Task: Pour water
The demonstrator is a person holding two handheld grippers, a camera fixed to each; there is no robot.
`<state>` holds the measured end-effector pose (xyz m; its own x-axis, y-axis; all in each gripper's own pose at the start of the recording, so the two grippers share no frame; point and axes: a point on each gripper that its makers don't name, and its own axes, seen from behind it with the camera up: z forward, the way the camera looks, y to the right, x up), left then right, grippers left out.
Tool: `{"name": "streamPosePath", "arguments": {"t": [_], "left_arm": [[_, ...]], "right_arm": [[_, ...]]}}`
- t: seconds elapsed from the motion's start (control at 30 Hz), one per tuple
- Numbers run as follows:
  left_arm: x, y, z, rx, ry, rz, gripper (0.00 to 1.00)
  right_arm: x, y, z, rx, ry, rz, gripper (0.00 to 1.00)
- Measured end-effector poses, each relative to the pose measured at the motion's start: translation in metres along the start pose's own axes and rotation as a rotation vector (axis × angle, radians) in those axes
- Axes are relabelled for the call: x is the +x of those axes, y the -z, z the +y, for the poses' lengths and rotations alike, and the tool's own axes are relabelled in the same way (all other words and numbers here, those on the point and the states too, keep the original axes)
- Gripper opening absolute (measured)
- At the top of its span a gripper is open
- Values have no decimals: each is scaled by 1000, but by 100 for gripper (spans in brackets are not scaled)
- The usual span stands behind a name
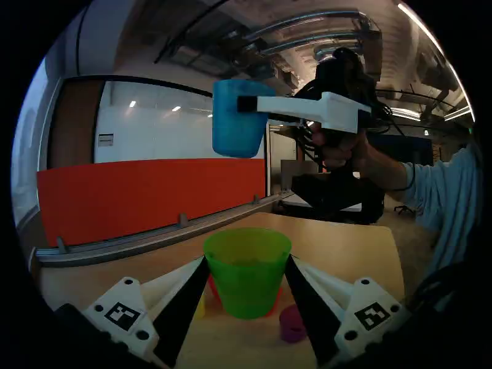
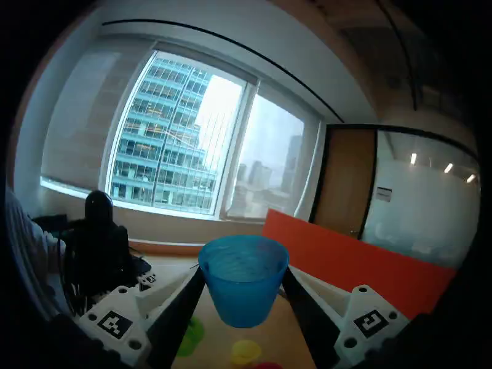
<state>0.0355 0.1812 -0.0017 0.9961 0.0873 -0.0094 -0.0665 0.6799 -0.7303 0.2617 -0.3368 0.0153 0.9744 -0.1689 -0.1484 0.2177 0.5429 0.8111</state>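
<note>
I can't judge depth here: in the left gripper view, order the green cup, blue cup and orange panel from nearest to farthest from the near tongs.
1. The green cup, between the left tongs, bottom centre.
2. The blue cup, held high, upper centre.
3. The orange panel, beyond the table, left.

Your green cup (image 1: 247,270) is translucent, open-topped and upright, pinched between the fingers of your left gripper (image 1: 246,261). Your blue cup (image 1: 237,120), also upright and level, hangs high above and beyond it, gripped by your right gripper (image 2: 243,272).
</note>
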Motion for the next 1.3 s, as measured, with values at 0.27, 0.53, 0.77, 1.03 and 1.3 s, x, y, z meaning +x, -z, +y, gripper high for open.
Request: {"name": "streamPosePath", "arguments": {"t": [0.27,0.53,0.77,1.03,1.3], "left_arm": [[1,-2,-2,6,-3,-4,85],[-4,-2,-6,18,-7,-16,84],[-6,1,-12,30,-8,-22,85],[-16,5,-19,52,-12,-43,85],[-22,9,-21,68,-14,-54,85]], "right_arm": [[3,4,-2,26,-201,8,88],[-11,11,9,-10,-185,-25,89],[-25,23,22,-50,-171,-57,89],[-43,51,47,-110,-181,-71,89],[-54,77,70,-166,-182,-77,88]]}}
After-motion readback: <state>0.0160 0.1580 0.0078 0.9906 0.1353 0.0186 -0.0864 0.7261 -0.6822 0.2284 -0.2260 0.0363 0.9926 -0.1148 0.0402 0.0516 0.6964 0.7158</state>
